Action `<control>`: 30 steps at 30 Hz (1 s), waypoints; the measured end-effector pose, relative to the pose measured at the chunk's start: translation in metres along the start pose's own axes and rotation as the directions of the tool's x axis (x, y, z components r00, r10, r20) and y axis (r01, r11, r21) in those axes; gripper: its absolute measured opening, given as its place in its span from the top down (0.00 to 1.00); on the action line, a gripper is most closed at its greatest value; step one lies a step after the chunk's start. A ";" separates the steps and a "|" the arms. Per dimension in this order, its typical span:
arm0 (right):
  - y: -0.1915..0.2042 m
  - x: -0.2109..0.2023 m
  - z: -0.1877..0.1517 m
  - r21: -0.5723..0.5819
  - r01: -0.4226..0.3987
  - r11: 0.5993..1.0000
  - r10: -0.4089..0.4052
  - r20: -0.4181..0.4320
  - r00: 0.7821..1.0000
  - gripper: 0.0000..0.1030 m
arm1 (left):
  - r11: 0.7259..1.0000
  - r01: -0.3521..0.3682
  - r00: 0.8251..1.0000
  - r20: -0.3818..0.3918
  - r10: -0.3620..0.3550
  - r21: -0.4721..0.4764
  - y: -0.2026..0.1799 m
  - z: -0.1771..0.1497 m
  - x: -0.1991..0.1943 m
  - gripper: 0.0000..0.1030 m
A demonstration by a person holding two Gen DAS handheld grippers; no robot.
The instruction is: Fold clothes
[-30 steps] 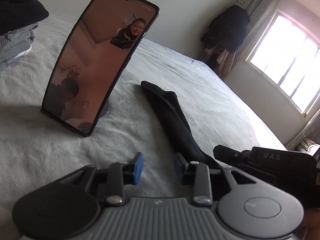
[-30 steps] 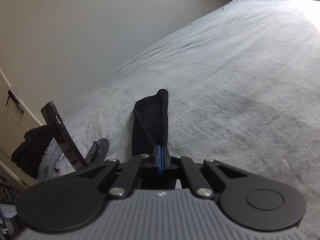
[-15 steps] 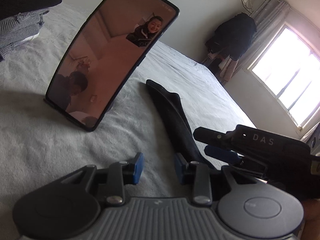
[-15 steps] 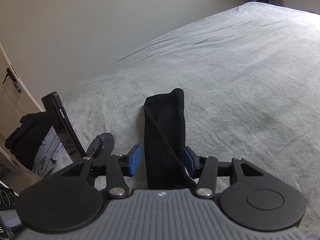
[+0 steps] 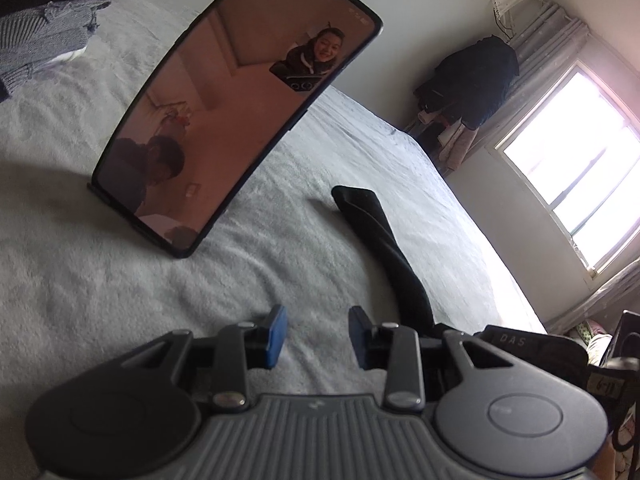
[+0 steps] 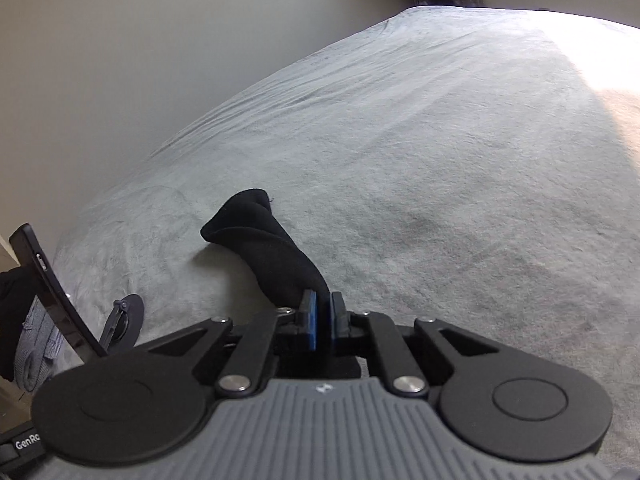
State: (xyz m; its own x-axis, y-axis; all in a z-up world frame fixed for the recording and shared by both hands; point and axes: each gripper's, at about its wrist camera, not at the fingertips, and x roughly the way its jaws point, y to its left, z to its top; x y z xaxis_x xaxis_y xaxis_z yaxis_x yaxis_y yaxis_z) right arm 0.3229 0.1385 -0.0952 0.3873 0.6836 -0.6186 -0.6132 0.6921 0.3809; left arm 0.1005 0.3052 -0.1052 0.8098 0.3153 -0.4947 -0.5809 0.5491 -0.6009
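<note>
Black sock (image 6: 276, 256) | right gripper (image 6: 322, 316) re-clamped on it (was spread) | left gripper (image 5: 317, 336) released

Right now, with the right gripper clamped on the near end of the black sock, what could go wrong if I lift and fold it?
1. The right gripper pinches only the near end of the black sock; the far end lies twisted and may fold crooked.
2. The phone leans on its stand beside the sock; swinging fabric could topple it.
3. The left gripper is open and empty, so nothing pins the far end.
</note>
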 end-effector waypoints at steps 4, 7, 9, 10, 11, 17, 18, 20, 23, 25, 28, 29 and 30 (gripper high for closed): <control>-0.013 -0.006 -0.007 0.055 0.055 0.997 -0.056 0.014 0.998 1.00 | 1.000 -0.007 1.000 0.008 0.007 0.028 -0.005 -0.002 0.002 0.64; 0.001 -0.032 -0.019 0.009 0.040 0.999 -0.040 0.030 0.999 0.83 | 0.999 -0.004 1.000 0.014 0.003 0.039 -0.007 -0.002 0.004 0.61; 0.010 -0.050 -0.027 -0.022 0.031 0.999 -0.030 0.040 0.999 0.83 | 0.999 0.000 1.000 0.016 -0.001 0.045 -0.008 -0.002 0.006 0.61; 0.015 -0.058 -0.031 -0.038 0.026 0.999 -0.024 0.045 0.999 0.83 | 0.999 0.001 1.000 0.016 -0.002 0.050 -0.009 -0.002 0.006 0.61; 0.020 -0.067 -0.035 -0.053 0.021 0.998 -0.019 0.050 0.999 0.83 | 0.998 0.001 1.000 0.016 -0.002 0.056 -0.011 -0.002 0.007 0.61; 0.042 -0.112 -0.066 -0.130 -0.073 0.989 0.085 0.085 0.993 0.58 | 0.995 -0.012 1.000 0.016 0.011 0.102 -0.019 -0.005 0.009 0.61; 0.043 -0.118 -0.071 -0.135 -0.102 0.986 0.115 0.092 0.989 0.58 | 0.994 -0.014 1.000 0.016 0.013 0.108 -0.020 -0.005 0.009 0.61; 0.044 -0.127 -0.079 -0.148 -0.177 0.973 0.192 0.094 0.977 0.58 | 0.992 -0.018 1.000 0.015 0.016 0.122 -0.022 -0.006 0.010 0.61; 0.044 -0.124 -0.086 -0.176 -0.254 0.951 0.268 0.058 0.962 0.58 | 0.987 -0.032 0.999 0.018 0.029 0.156 -0.027 -0.009 0.010 0.61; 0.043 -0.117 -0.089 -0.195 -0.198 0.961 0.209 0.040 0.977 0.58 | 0.983 -0.040 0.999 0.019 0.038 0.180 -0.031 -0.009 0.012 0.61; 0.037 -0.112 -0.091 -0.211 -0.113 0.971 0.127 0.057 0.990 0.58 | 0.974 -0.067 0.998 0.028 0.063 0.215 -0.037 -0.010 0.012 0.62; 0.035 -0.111 -0.091 -0.219 -0.085 0.972 0.102 0.066 0.993 0.58 | 0.968 -0.086 0.996 0.043 0.078 0.236 -0.041 -0.010 0.011 0.63; 0.033 -0.110 -0.092 -0.226 -0.058 0.972 0.076 0.075 0.994 0.58 | 0.960 -0.105 0.994 0.063 0.092 0.261 -0.045 -0.009 0.009 0.63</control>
State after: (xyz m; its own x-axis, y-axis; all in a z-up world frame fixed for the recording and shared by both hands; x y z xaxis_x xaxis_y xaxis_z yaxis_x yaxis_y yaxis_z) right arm 0.1963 0.0650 -0.0775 0.3895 0.7498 -0.5348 -0.7743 0.5811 0.2507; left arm 0.1336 0.2760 -0.0885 0.7566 0.4122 -0.5075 -0.6210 0.6959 -0.3606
